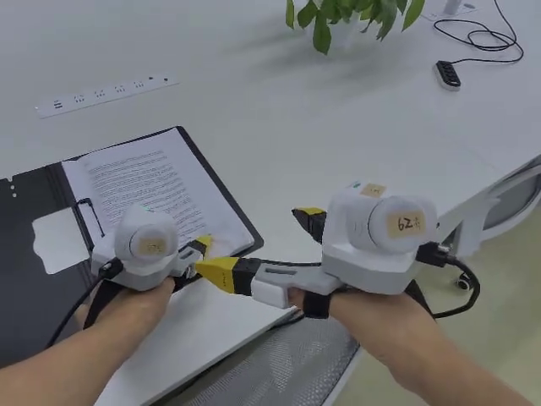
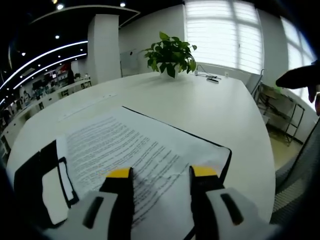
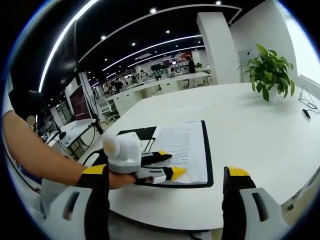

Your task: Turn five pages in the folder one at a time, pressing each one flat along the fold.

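Black folder (image 1: 25,279) lies open on the white table (image 1: 338,135) at the left of the head view, a metal clip (image 1: 87,218) beside its fold and a printed page (image 1: 144,190) lying flat on its right half; the print is too small to read. Beyond it sits a white power strip (image 1: 106,91). At the page's near right corner is the left gripper (image 2: 162,172), its yellow-tipped jaws parted with nothing between them, poised over the lines of text; whether they touch the paper I cannot tell. A tan sticker (image 1: 152,247) on its round back is illegible. To its right, off the table's edge, the right gripper (image 3: 166,170) points toward the folder, jaws spread wide and grasping nothing. Its own tan label (image 1: 407,224) bears a handwritten "62" with smaller marks I cannot make out. Farther right on the table stand a green plant (image 1: 351,17) and a small black device (image 1: 448,74) with a cable.
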`<state>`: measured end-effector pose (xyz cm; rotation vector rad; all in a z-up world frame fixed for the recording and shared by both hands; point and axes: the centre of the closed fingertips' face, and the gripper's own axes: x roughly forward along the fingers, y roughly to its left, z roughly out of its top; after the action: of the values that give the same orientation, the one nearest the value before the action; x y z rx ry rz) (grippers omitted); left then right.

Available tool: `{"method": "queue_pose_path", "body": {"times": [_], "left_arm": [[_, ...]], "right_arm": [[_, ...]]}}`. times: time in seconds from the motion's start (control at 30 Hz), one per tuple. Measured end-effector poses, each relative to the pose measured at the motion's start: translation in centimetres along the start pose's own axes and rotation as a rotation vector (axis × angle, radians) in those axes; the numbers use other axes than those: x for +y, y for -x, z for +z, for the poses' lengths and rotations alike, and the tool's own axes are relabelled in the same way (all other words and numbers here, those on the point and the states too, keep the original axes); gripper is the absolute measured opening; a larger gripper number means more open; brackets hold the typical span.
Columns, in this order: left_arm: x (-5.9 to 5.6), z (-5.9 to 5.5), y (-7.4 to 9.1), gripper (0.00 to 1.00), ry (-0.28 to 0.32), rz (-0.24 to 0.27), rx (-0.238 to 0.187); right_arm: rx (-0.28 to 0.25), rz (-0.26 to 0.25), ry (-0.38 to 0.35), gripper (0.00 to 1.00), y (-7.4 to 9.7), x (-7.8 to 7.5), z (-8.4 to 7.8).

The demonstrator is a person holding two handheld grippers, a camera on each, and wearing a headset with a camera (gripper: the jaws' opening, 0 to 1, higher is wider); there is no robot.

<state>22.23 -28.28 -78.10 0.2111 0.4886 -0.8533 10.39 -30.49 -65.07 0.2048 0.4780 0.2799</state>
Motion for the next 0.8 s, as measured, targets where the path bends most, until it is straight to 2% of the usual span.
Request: {"method": "queue_pose_path", "body": {"times": [0.23, 0.43, 0.53, 0.6, 0.63, 0.67, 0.8], "left_arm": [[0.7, 0.0, 0.0, 0.32, -0.006, -0.001, -0.007], [0.7, 0.0, 0.1, 0.27, 0.001, 0.005, -0.006], [0.8, 0.1, 0.1, 0.23, 0.001, 0.008, -0.007], [1.3, 0.0, 0.2, 0.14, 0.006, 0.018, -0.002], [1.2, 0.0, 0.2, 0.14, 0.004, 0.011, -0.004], [1.1, 0.0, 0.2, 0.14, -0.035, 0.006, -0.004], [0.8, 0.0, 0.2, 0.09, -0.04, 0.0, 0.002]], "right_arm": [[0.017, 0.007, -0.019, 0.93, -1.1, 0.1, 0.4], [0.053, 0.033, -0.049, 0.89, -2.3, 0.4, 0.2], [0.061, 0.051, -0.113, 0.85, -2.8, 0.7, 0.2], [0.066, 0.053, -0.149, 0.83, -3.3, 0.7, 0.2], [0.069, 0.053, -0.157, 0.81, -3.4, 0.6, 0.1], [0.074, 0.053, -0.171, 0.81, -3.6, 0.6, 0.0], [0.097, 0.053, -0.228, 0.77, -4.2, 0.6, -0.8]]}}
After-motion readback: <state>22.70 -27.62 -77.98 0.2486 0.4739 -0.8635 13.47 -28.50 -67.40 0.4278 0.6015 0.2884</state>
